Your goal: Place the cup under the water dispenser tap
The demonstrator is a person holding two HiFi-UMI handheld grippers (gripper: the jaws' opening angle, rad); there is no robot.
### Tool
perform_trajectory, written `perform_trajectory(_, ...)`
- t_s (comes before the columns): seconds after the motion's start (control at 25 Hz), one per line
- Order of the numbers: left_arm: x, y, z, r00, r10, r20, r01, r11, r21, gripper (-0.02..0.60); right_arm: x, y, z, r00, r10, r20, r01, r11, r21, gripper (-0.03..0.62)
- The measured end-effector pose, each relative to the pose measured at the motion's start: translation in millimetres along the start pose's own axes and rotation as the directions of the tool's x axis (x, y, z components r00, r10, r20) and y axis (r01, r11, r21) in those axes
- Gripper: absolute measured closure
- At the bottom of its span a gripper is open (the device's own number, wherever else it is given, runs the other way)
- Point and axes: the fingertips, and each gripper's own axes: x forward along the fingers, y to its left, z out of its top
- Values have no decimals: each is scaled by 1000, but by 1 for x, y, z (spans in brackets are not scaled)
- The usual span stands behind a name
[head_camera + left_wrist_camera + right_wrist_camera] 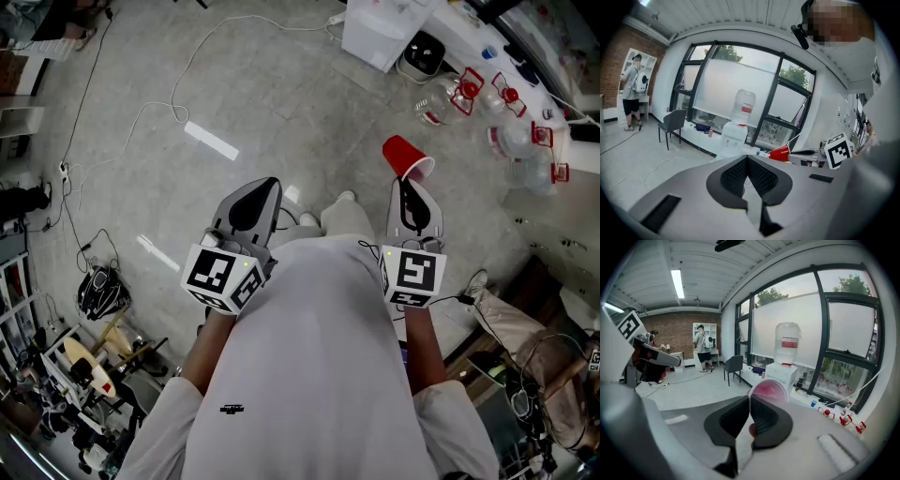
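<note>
Left gripper (263,187) closed and empty, right gripper (406,181) pinching the cup (404,154) rim

Open floor (281,94) ahead to water dispenser (382,33), bottles (511,139) clustered beside it; cable (174,111) leftward

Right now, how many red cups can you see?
1. The red cup is held by its rim in the right gripper, out in front of the person. More could be hidden outside these views.

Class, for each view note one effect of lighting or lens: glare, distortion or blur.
Head view: ceiling light glares off the floor. Left gripper view: fisheye bends the window frames; black vignette corners. Right gripper view: the close cup looks washed-out pink and soft, while the water dispenser is sharp.
</note>
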Motion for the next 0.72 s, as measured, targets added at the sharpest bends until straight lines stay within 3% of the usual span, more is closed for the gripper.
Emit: perform_trajectory(0.72, 51, -60, 33, 999, -41, 34, 40, 999, 35, 581, -19, -54, 25, 997, -23, 80, 15, 996, 92, 572)
